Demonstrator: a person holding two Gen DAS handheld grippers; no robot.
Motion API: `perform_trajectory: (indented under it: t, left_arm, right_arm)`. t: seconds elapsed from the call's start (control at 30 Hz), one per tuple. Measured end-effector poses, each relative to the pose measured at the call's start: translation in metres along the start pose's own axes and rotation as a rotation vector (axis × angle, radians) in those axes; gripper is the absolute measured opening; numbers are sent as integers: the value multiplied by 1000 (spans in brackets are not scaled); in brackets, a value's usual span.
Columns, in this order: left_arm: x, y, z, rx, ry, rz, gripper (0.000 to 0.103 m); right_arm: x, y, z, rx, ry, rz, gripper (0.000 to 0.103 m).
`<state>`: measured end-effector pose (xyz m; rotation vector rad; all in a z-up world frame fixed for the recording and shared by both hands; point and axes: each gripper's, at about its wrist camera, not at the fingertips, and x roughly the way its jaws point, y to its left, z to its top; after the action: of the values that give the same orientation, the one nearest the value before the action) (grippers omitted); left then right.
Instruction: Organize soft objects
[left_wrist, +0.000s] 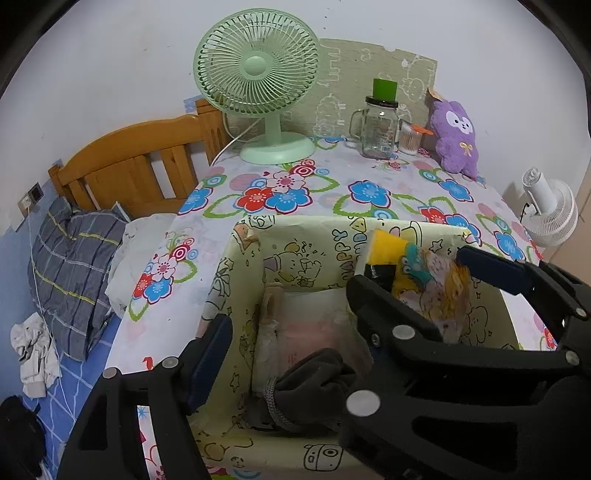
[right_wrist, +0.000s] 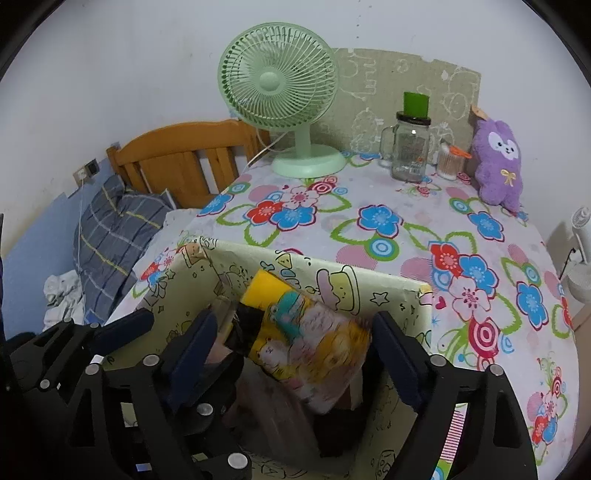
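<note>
Two hand-held grippers hover over an open storage box covered in pale yellow cartoon-print paper, standing on a tabletop spread with a floral cloth. In the right wrist view, the right gripper has its blue-padded fingers spread wide on either side of a colourful printed pouch, yellow at its far end with cartoon figures across it; the pads do not appear to press on it, and the pouch leans at a tilt inside the box against its far wall. In the left wrist view, the left gripper also stands open and empty, one finger just outside the box's left wall and the other beyond the right gripper's black frame. A dark knitted sock or glove lies in the near part of the box on pale folded items. The pouch looks light, limp and somewhat slick, so it would likely sag or slip; pinching it across its middle or along a firm edge seems safest. At the back of the tabletop stand a green fan, a glass jar and a purple plush toy, still outside the box. A bed lies to the left.
</note>
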<state>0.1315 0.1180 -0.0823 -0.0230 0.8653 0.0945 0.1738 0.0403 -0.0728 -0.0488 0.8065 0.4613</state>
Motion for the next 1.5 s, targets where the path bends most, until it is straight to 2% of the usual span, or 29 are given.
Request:
perform_trajectory:
  t: [0.17, 0.67, 0.8, 1.5]
  left_arm:
    - [-1, -4, -1, 7, 5, -4, 78]
    - [-20, -27, -1, 27, -34, -26, 78]
    - [-29, -34, 0, 33, -63, -21, 84]
    - [-87, -76, -2, 72, -181, -35, 95]
  right_arm:
    - [-5, -1, -1, -25, -25, -29, 95]
    - [-35, -18, -9, 17, -45, -82, 95]
    - [-49, -25, -11, 29, -66, -100, 95]
    - [-130, -52, -26, 74, -187, -153, 95]
